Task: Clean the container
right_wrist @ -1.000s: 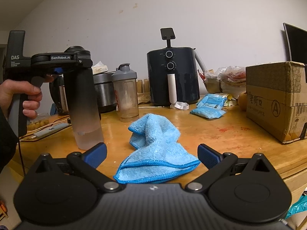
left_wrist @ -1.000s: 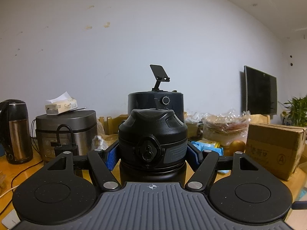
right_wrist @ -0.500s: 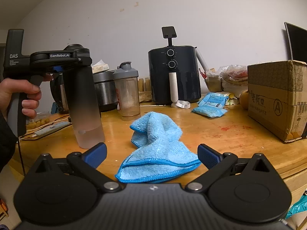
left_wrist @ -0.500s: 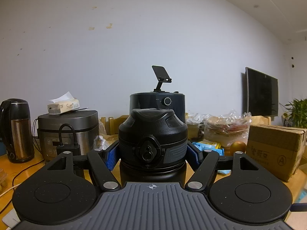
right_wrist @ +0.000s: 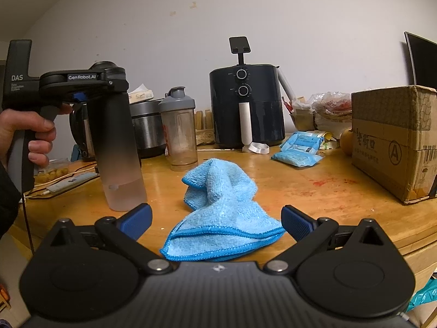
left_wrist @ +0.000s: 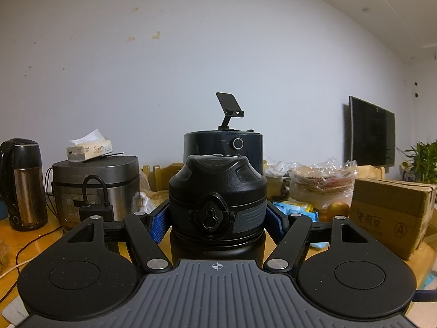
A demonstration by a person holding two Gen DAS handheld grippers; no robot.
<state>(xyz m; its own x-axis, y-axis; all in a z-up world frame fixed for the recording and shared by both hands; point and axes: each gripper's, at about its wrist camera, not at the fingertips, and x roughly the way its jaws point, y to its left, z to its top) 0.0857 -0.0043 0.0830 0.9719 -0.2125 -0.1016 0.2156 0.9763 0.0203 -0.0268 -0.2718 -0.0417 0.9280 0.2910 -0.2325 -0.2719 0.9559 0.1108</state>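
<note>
Here, the left gripper (left_wrist: 217, 218) clamps the tall black-to-clear plastic bottle (right_wrist: 117, 147) at its cap, steadying it upright on the wooden desk (right_wrist: 314, 191). The right gripper (right_wrist: 215, 218) is spread wide around the crumpled blue microfibre cloth (right_wrist: 221, 216), ready to grasp it for wiping.

The bottle (right_wrist: 120, 150) stands upright on the table (right_wrist: 314, 191), its body black at the top and fading to frosted clear at the base, with a black lid (left_wrist: 217, 188) latched on top. Just beside it lies a blue cloth (right_wrist: 221, 216), crumpled and loosely folded, near the table's front edge.
</note>
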